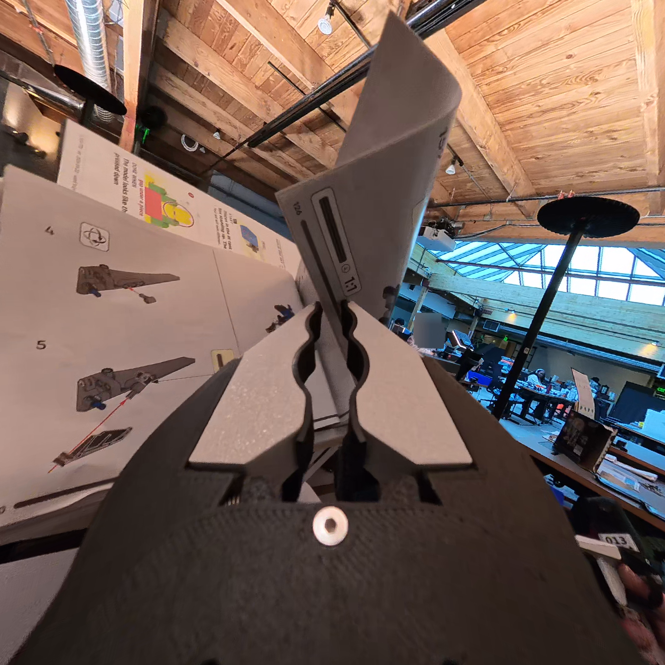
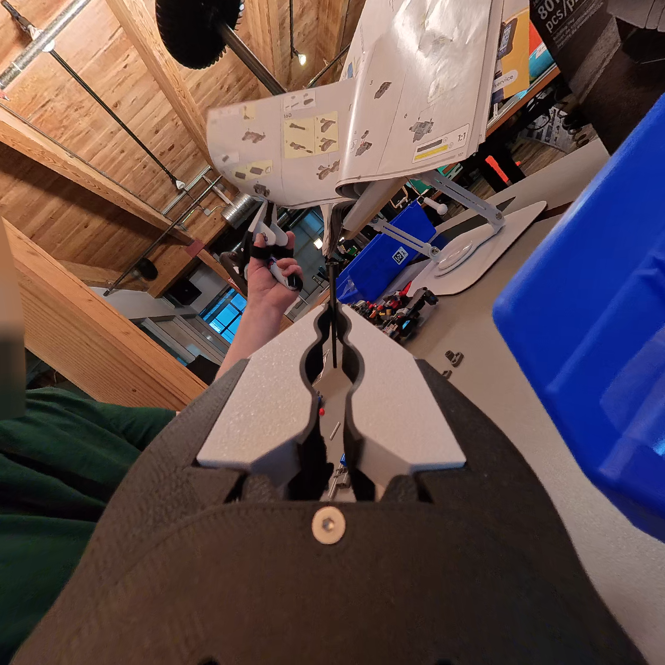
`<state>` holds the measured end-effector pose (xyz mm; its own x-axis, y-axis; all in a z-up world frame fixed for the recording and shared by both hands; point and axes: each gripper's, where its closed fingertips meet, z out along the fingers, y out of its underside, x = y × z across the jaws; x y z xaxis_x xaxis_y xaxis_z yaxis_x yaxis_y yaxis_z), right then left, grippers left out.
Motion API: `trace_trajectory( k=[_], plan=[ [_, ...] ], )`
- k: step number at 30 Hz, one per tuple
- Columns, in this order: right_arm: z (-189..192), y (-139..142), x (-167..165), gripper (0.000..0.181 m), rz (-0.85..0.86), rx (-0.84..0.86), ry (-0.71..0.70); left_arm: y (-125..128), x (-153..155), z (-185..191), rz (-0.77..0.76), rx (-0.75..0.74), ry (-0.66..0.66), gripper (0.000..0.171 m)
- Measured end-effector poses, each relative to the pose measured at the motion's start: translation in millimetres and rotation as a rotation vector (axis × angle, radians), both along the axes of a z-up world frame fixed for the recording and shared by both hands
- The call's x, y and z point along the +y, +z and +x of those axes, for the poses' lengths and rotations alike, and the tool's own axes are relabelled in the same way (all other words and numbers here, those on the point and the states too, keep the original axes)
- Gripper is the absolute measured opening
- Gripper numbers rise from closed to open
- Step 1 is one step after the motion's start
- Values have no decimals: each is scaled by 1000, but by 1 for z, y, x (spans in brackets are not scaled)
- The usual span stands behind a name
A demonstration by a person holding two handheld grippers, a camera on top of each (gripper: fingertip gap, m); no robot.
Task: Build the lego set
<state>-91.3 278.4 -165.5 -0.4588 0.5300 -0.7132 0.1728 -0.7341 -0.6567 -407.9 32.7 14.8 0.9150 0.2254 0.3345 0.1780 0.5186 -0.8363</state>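
Note:
My left gripper (image 1: 331,306) is shut on the lower edge of a page (image 1: 388,162) of the instruction booklet (image 1: 126,324). The page is lifted and curls upward. The open booklet shows drawn steps at left. My right gripper (image 2: 333,316) is shut on a thin black rod (image 2: 331,284) that sticks out past the fingertips. In the right wrist view the booklet (image 2: 414,90) sits on a white stand (image 2: 467,230), and the left gripper (image 2: 268,219), held by a hand (image 2: 270,284), pinches the turned page (image 2: 273,144).
A pile of small lego parts and a partly built model (image 2: 396,313) lie on the grey table (image 2: 485,360). A big blue bin (image 2: 593,324) is close on the right; another blue bin (image 2: 388,252) stands behind the stand. Loose grey pieces (image 2: 454,358) lie nearby. One gripper's finger ends stand about 45 cm off the other's.

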Motion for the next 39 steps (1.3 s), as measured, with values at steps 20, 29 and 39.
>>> trace_trajectory(
  k=[20, 29, 39],
  plan=[
    [-12, -65, -51, 34, 651, -381, 77, 18, 61, 42, -151, 176, -99, 0],
    [-89, 74, -68, 58, 715, -65, -49, 12, 76, 58, -188, 223, -169, 0],
    [-207, 173, -91, 63, 476, 180, -5, 3, 90, 66, -226, 249, -228, 0]
  ],
)
